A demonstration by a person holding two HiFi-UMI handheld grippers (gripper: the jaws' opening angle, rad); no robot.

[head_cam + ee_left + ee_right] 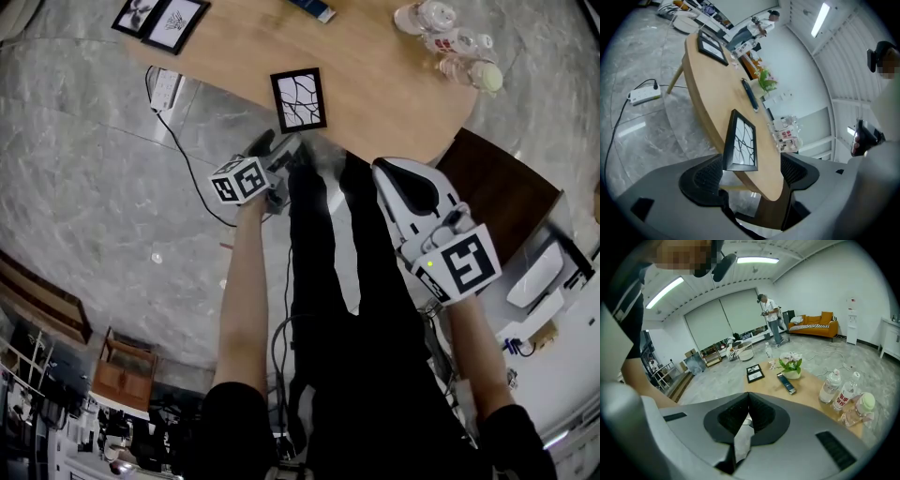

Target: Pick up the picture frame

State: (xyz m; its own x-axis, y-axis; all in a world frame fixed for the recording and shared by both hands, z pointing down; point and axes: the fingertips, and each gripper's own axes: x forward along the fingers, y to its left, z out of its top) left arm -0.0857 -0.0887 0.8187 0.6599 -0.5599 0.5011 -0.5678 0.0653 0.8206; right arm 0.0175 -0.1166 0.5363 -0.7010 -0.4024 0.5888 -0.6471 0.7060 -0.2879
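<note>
**Left gripper** (750, 172): the jaws are spread wide with nothing between the pads. The picture frame (740, 143) sits just beyond them, centred in the gap. It is on the desk (708, 79), close to the edge nearest the jaws, with no contact made. Whether it lies flat or is propped cannot be settled.

**Right gripper** (748, 404): the jaws are closed together and empty, short of the desk.

**Risk, as judged:** the desk edge lies between the left jaws and the frame.
- A low approach would strike that edge.
- A jaw meeting the frame before closing would shove it away or tip it.
- The thin rim offers little purchase, so a shallow bite may let the frame slip and drop to the floor.

**Containers:**
- Beyond and right of the right jaws stand three clear capped bottles (847, 392); their contents are not determinable.
- Further off, a pot (791, 372) holds a green plant with pale flowers.
</note>
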